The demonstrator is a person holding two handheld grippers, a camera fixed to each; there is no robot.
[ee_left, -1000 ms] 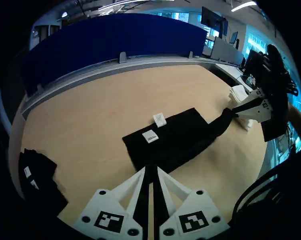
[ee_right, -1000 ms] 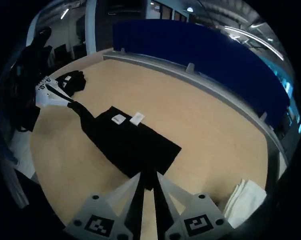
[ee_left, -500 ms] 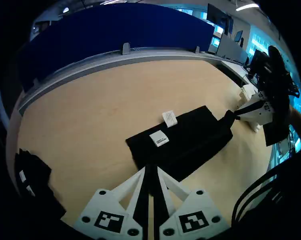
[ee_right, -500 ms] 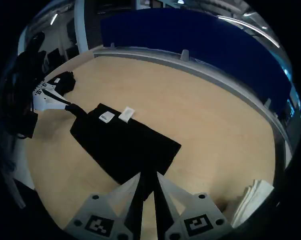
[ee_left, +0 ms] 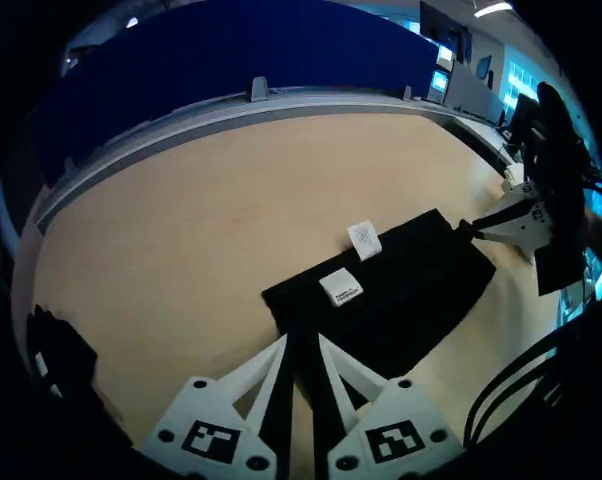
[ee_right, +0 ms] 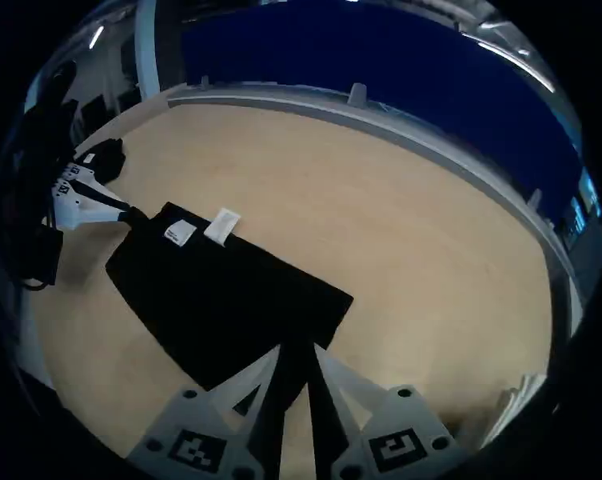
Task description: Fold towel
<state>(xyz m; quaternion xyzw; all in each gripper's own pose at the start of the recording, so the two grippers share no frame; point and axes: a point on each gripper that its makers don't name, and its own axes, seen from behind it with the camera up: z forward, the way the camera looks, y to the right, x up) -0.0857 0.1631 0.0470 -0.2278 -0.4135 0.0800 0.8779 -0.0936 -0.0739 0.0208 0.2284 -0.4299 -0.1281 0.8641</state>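
Observation:
A black towel [ee_left: 404, 292] lies spread flat on the light wooden table [ee_left: 205, 208], two white labels [ee_left: 340, 286] near its far edge. At the bottom of the left gripper view, my left gripper [ee_left: 303, 342] is shut on the towel's near corner. The right gripper [ee_left: 470, 229], held by a hand at the right, pinches the opposite corner. In the right gripper view the towel [ee_right: 221, 296] stretches away from my right gripper [ee_right: 298, 346], which is shut on its near corner. The left gripper [ee_right: 129, 214] holds the far left corner there.
A pile of black folded cloth [ee_right: 102, 157] sits at the table's far left, also low on the left as the dark pile [ee_left: 57, 360]. White stacked towels [ee_right: 518, 397] lie at the lower right. A blue partition [ee_left: 221, 56] backs the table. Black cables [ee_left: 516, 384] hang nearby.
The towel's two held corners were drawn out into points; now it lies wider and flatter as a rectangle. Both grippers have shifted with it and kept their hold.

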